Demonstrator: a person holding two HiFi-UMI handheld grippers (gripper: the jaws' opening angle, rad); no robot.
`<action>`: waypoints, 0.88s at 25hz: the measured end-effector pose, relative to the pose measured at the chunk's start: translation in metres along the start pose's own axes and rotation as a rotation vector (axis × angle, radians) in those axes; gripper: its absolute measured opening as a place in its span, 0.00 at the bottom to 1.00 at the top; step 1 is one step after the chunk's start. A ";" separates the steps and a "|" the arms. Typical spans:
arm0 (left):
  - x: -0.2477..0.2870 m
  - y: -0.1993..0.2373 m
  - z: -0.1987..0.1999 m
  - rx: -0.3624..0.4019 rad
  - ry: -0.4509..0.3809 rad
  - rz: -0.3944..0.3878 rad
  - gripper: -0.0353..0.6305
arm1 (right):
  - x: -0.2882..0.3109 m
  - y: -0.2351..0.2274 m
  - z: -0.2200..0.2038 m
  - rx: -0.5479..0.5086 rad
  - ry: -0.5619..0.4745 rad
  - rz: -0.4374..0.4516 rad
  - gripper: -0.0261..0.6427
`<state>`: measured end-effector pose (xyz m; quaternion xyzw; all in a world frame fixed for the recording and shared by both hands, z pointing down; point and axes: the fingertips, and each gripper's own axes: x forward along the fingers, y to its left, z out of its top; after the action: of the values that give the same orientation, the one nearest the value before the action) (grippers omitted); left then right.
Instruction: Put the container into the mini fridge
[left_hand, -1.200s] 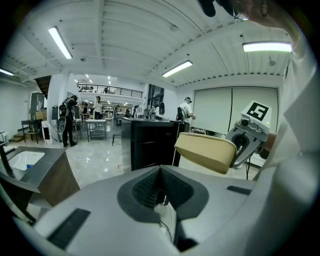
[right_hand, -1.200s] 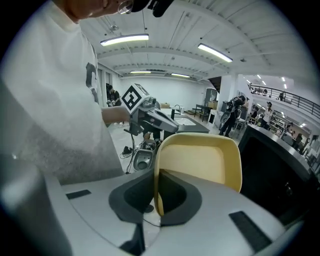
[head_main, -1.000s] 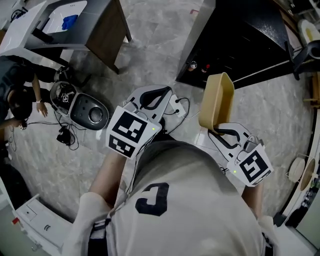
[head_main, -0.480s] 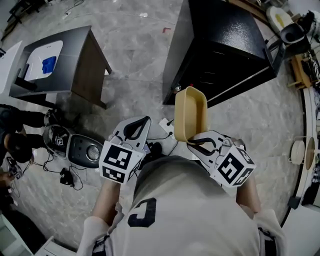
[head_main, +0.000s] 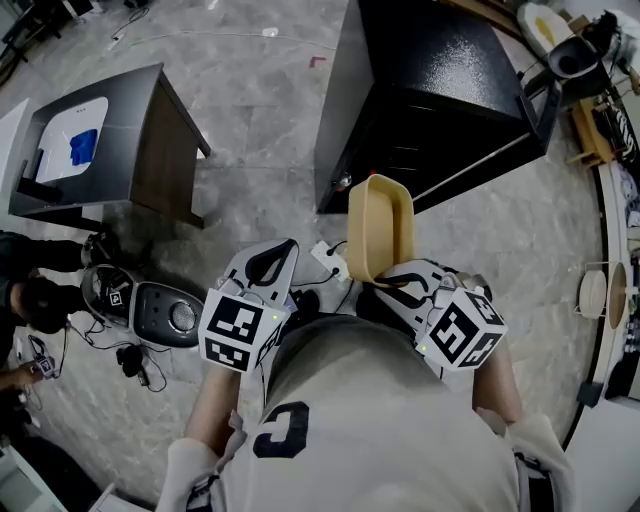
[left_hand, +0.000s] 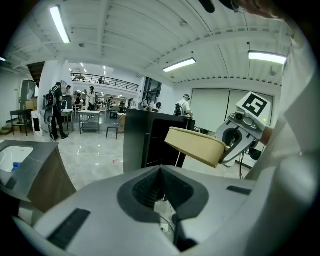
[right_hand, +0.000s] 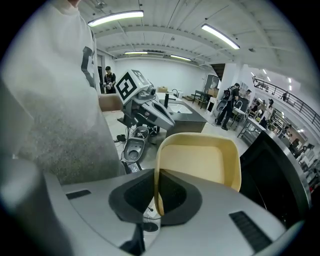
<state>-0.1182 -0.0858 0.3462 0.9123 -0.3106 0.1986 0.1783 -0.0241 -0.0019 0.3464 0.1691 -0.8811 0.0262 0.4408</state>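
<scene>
A tan plastic container (head_main: 380, 228) hangs tipped on its side, with my right gripper (head_main: 398, 285) shut on its rim. In the right gripper view the pads clamp the thin wall of the container (right_hand: 200, 162) at my right gripper (right_hand: 157, 192). The black mini fridge (head_main: 440, 90) stands just ahead of the container, and its dark front also shows in the left gripper view (left_hand: 145, 142). My left gripper (head_main: 270, 262) is held beside my body to the left, jaws shut and empty (left_hand: 161, 175). The container (left_hand: 195, 145) shows to its right.
A dark side table (head_main: 150, 150) with a white tray and a blue item stands to the left. A round grey appliance (head_main: 160, 315), cables and a white power strip (head_main: 328, 258) lie on the marble floor. A person's arm (head_main: 30, 300) is at the far left.
The view has swung toward the fridge, which now lies straight ahead and closer. The container has stayed clamped in my right gripper, and both grippers have kept their pose.
</scene>
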 end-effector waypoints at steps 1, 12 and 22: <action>0.002 -0.002 0.002 0.001 -0.001 -0.005 0.14 | 0.000 -0.003 -0.003 -0.008 0.004 0.001 0.09; 0.062 -0.027 0.031 0.010 0.041 0.099 0.14 | -0.013 -0.066 -0.078 -0.117 0.068 0.097 0.09; 0.144 -0.082 0.056 -0.012 0.067 0.176 0.14 | -0.029 -0.129 -0.165 -0.189 0.074 0.148 0.09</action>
<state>0.0530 -0.1210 0.3493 0.8733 -0.3844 0.2422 0.1760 0.1598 -0.0836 0.4111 0.0603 -0.8729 -0.0185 0.4838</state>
